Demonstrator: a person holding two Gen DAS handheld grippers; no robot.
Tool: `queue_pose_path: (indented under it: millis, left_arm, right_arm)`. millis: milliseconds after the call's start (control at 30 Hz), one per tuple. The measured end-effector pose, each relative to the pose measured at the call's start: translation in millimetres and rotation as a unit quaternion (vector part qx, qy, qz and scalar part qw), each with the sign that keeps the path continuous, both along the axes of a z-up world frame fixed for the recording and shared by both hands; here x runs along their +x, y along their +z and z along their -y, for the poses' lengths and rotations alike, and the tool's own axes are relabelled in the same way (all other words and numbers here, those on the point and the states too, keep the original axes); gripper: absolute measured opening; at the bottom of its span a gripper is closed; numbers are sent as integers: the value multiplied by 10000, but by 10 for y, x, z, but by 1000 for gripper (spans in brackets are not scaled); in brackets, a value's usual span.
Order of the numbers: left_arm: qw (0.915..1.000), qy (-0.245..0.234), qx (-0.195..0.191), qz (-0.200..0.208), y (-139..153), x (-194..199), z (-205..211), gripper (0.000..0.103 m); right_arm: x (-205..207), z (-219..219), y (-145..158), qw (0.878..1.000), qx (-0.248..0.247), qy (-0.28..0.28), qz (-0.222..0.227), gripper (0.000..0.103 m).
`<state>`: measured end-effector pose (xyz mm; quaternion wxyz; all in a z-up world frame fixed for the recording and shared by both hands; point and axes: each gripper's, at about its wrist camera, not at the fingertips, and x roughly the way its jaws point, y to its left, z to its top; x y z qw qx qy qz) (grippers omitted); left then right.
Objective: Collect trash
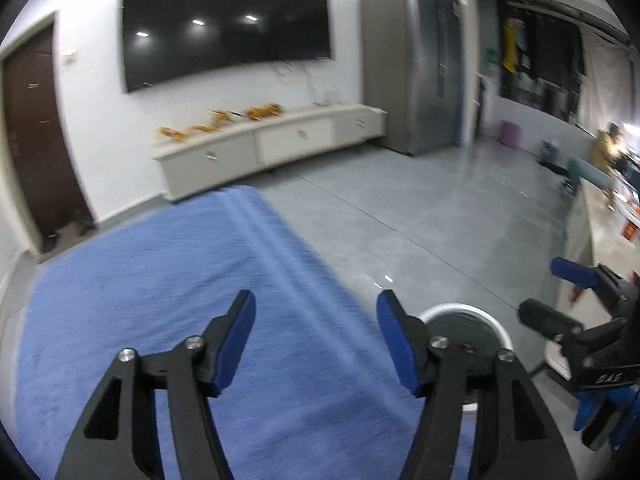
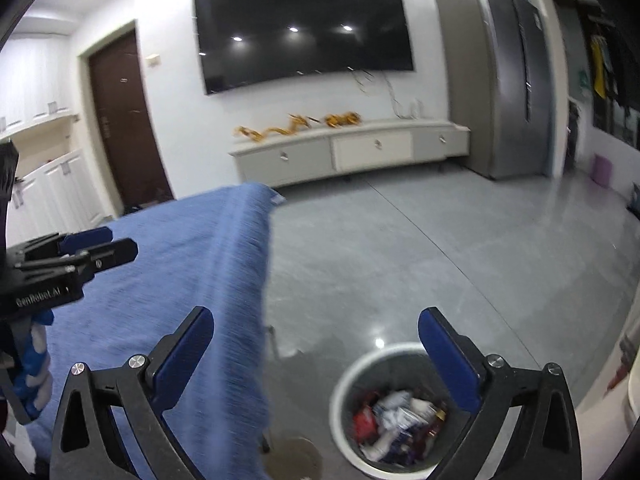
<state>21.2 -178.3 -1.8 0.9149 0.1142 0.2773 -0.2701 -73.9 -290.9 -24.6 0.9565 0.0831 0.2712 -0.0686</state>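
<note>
A round bin with a white rim [image 2: 400, 347] stands on the grey floor beside the table, and crumpled wrappers and paper trash [image 2: 396, 416] lie inside it. My right gripper [image 2: 316, 320] hangs open above the bin and the table's edge, with nothing between its blue pads. My left gripper [image 1: 316, 304] is open over the blue cloth [image 1: 160, 280], also empty. Behind its right finger the bin [image 1: 460, 307] shows in part. Each gripper appears in the other's view: the right gripper [image 1: 548, 292] at the right edge, the left gripper [image 2: 108, 244] at the left edge.
The blue-covered table [image 2: 180, 260] fills the lower left. Across the grey floor [image 2: 440, 248] a low white cabinet [image 2: 360, 148] sits under a wall-mounted TV [image 2: 304, 32]. A grey fridge [image 2: 500, 80] is at the right and a dark door [image 2: 124, 120] at the left. A pale counter [image 1: 600, 232] runs along the right.
</note>
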Motion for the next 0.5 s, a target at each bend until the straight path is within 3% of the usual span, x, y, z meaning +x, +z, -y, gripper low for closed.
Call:
queue_pose_path:
  millis: [300, 500]
  left_arm:
    - [9913, 1150, -113, 635, 258, -98, -990, 70]
    - [9810, 1728, -199, 862, 311, -132, -1471, 82]
  right_arm:
    - [344, -764, 267, 9976, -376, 529, 234, 103]
    - [452, -1062, 410, 9967, -329, 593, 449, 103]
